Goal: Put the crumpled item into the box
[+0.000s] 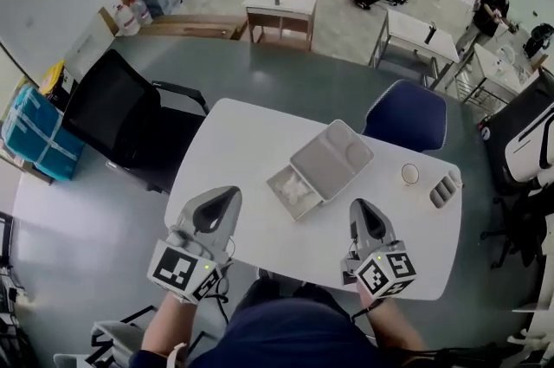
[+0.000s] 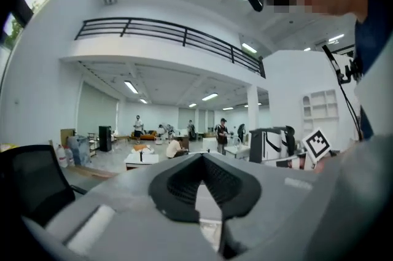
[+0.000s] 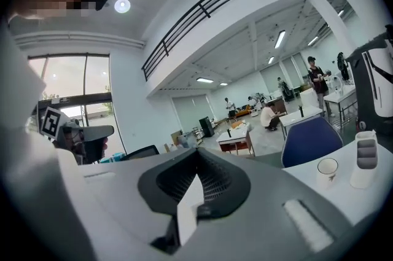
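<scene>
A small grey box [image 1: 279, 182] stands open in the middle of the white table [image 1: 229, 141], its lid [image 1: 332, 158] laid back to the right. A white crumpled item [image 1: 297, 190] lies inside the box. My left gripper [image 1: 227, 192] hovers over the table's near edge, left of the box, with its jaws together and nothing between them. My right gripper [image 1: 358, 204] is at the near edge to the right of the box, jaws also together and empty. Both gripper views look out level over the room, with the left gripper [image 2: 204, 159] and the right gripper [image 3: 198, 153] closed.
A paper cup [image 1: 410, 174] and a grey slotted holder [image 1: 444, 190] stand at the table's right end. A blue chair [image 1: 407, 117] is behind the table, a black office chair [image 1: 112, 111] to its left. Other tables and people are farther back.
</scene>
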Motion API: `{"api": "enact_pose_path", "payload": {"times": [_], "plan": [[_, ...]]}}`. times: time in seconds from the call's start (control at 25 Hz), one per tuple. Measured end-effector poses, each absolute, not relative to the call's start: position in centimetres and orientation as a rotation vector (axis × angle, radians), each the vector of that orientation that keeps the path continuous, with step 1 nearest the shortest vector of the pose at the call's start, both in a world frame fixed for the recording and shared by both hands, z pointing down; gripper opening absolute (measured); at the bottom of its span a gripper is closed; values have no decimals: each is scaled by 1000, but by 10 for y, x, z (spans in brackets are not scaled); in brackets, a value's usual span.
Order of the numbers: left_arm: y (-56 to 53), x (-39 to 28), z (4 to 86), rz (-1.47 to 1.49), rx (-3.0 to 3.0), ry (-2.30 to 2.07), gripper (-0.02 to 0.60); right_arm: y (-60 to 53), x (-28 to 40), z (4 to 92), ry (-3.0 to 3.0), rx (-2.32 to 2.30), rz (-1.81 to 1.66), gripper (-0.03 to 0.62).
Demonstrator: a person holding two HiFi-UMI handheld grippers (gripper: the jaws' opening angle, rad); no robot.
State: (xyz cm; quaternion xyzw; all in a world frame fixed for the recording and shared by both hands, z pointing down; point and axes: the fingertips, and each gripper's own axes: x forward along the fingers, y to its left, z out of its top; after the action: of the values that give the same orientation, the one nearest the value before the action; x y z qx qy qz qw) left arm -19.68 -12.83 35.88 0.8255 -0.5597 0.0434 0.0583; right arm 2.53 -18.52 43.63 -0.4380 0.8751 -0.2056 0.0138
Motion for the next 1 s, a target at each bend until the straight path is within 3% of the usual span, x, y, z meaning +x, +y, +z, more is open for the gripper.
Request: {"api": "enact_pose_path", "payload": {"times": [0.24, 0.64, 1.0], "plan": [[-98, -219, 308, -115, 2430, -1866, 2, -172, 17, 371, 2703, -1251, -478, 2], [-94, -211, 322, -156, 2408, -1792, 2, -149, 29, 343, 2736, -1262, -219, 2], [-113, -205, 357, -128, 2382, -1715, 2, -150, 47, 353, 2721, -1334, -188, 2]]}}
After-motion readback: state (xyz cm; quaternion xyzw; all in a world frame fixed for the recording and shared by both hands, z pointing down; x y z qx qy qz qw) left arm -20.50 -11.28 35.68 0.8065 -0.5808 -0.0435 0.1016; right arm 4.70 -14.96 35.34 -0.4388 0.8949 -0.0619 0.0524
